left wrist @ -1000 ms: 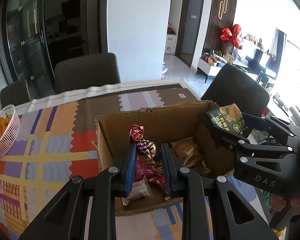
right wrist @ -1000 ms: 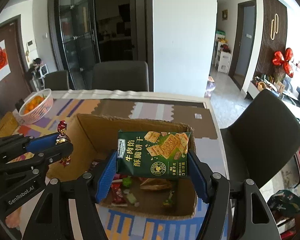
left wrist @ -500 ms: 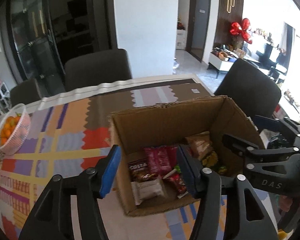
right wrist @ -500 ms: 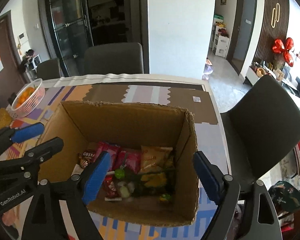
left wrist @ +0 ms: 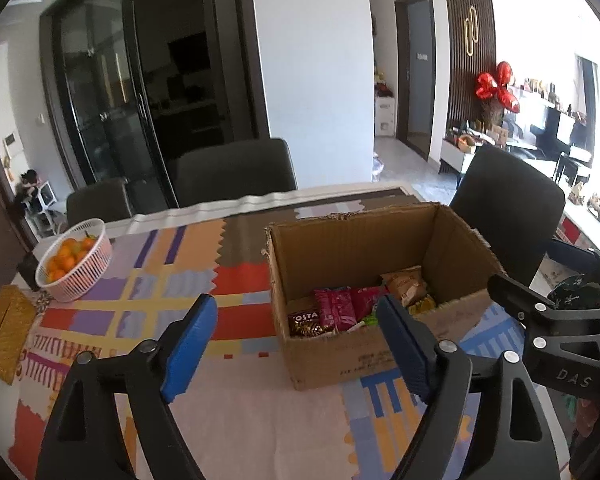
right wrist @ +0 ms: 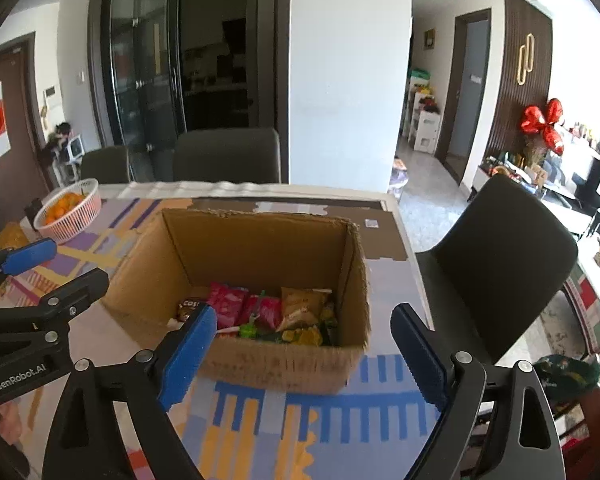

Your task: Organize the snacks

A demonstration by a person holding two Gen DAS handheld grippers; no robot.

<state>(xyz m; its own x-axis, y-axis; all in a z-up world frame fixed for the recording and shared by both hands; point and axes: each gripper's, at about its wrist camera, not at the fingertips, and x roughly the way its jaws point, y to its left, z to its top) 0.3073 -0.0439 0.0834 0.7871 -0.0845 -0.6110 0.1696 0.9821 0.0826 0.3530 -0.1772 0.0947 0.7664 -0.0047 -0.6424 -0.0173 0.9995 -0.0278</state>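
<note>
An open cardboard box (left wrist: 380, 240) (right wrist: 260, 248) stands on the patterned tablecloth. It holds several snack packets: pink ones (left wrist: 342, 308) (right wrist: 228, 300), a brown Costa packet (left wrist: 304, 320) and an orange-brown bag (left wrist: 406, 282) (right wrist: 304, 300). My left gripper (left wrist: 296, 344) is open and empty, in front of the box's left near corner. My right gripper (right wrist: 304, 352) is open and empty, in front of the box's near wall. Each gripper shows at the edge of the other's view.
A white basket of oranges (left wrist: 74, 258) (right wrist: 68, 208) sits at the table's far left. A yellow box (left wrist: 4, 330) lies at the left edge. Dark chairs stand behind the table (left wrist: 236, 170) and to its right (right wrist: 508, 256).
Both grippers let go of their snacks, a red candy pack and a green cracker pack, into the box, opened wide and pulled back and up from the box.
</note>
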